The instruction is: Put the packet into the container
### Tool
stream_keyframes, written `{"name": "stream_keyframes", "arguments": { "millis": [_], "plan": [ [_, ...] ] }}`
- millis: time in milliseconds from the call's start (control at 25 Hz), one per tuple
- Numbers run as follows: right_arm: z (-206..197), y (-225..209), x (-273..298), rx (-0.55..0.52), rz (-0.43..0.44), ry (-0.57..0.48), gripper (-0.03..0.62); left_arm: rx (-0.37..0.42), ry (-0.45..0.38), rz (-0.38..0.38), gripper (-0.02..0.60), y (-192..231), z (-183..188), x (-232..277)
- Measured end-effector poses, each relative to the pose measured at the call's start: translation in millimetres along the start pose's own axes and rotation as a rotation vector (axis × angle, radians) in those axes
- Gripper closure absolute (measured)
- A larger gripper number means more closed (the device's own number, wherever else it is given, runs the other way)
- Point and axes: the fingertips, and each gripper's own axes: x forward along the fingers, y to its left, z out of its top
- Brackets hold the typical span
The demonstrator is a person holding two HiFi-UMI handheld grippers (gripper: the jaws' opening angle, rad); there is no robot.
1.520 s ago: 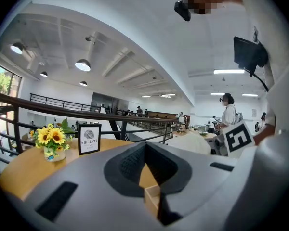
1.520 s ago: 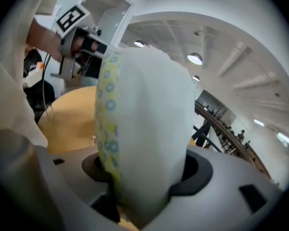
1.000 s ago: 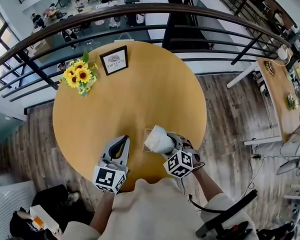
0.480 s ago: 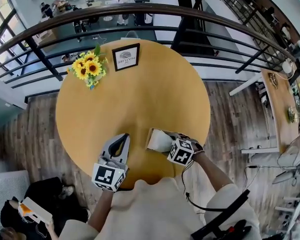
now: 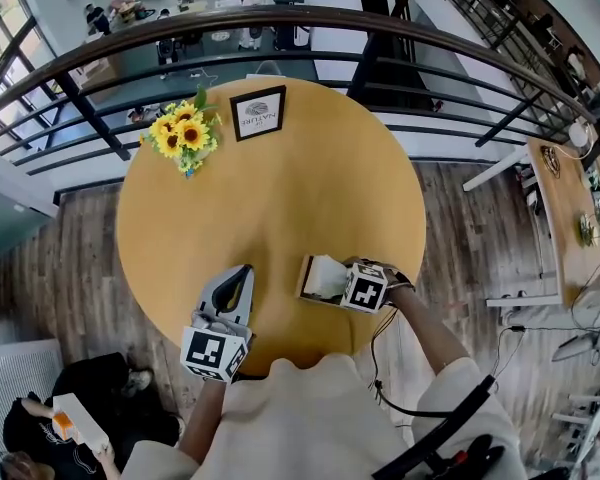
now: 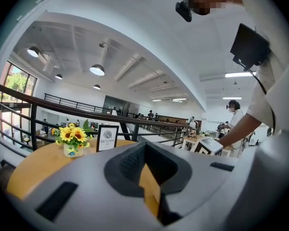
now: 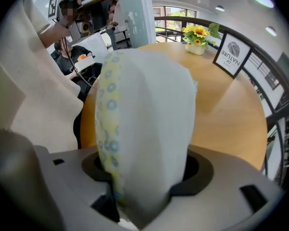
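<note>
Packet (image 5: 325, 275) pinched in right gripper (image 5: 344, 277), just over container (image 5: 304, 281) (left gripper (image 5: 245, 270) closed, empty)

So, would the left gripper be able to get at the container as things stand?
Probably its near wall only: bare table lies between the left gripper and the container, but the packet and right gripper fill its opening.
</note>
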Motion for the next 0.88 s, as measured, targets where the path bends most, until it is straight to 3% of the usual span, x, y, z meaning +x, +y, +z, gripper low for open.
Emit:
{"name": "stream_keyframes", "arguments": {
  "millis": [120,280,480,880],
  "plan": [
    [-3.8,1.4,9.2,-0.064,-0.021,0.064,0.29,0.0,0.004,-0.005,0.577,-0.9,0.5,1.2],
    [4.4,0.8,15.7,0.015,-0.006,0.011,0.29,0.003,0.001,-0.007,0.577,-1.3,2.0,2.9],
    [3.8,-0.4,17.2,0.017,-0.026,0.013,0.29,0.007,0.005,-0.004,0.577,-0.8,2.3,2.5],
    [-0.7,-2.4,12.5,-0.074,-0.008,0.133,0.279,0.011,0.008,-0.01,0.577,0.3,4.4,1.0]
  ]
}}
